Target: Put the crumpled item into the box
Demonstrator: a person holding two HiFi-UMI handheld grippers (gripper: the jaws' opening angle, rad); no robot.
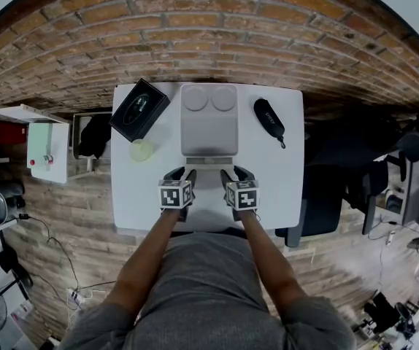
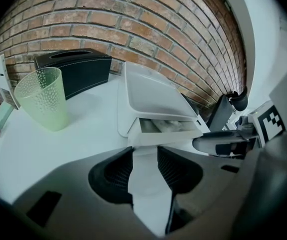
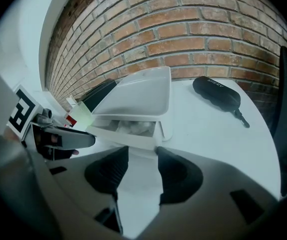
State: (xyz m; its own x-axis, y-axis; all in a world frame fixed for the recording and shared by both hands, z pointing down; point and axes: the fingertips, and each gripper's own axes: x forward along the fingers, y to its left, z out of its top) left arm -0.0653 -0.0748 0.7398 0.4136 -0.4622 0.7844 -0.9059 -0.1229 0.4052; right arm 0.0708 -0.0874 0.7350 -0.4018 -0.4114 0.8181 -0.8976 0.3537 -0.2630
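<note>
The crumpled item point(image 2: 166, 126) is seen lying inside the partly open drawer point(image 2: 163, 138) of the grey box point(image 1: 209, 126), which is set at the table's middle. The left gripper point(image 2: 144, 156) and the right gripper point(image 3: 142, 156) are held side by side at 6 o'clock of the box, both tilted down toward the drawer's front. Each pair of jaws is parted and nothing is clamped. The drawer's front edge sits just beyond the tips, and only white surface shows through the gaps.

What is left, it is judged, is for the drawer to be shut. If more force is applied on one side, the drawer may be skewed and jammed. The box could be slid toward 12 o'clock rather than closed, since the tabletop looks smooth and nothing braces it. The item, if it stands proud, may be caught under the upper edge.

The white table point(image 1: 275, 188) is placed against a brick wall point(image 1: 209, 35). A green cup point(image 1: 141, 150) stands at 8 o'clock of the box, a black tissue box point(image 1: 139, 109) at 9 o'clock and a black case point(image 1: 269, 119) at 3 o'clock — all apart from it. A dark chair point(image 1: 341, 181) is seen off the table's right and a white shelf unit point(image 1: 49, 148) off its left.
</note>
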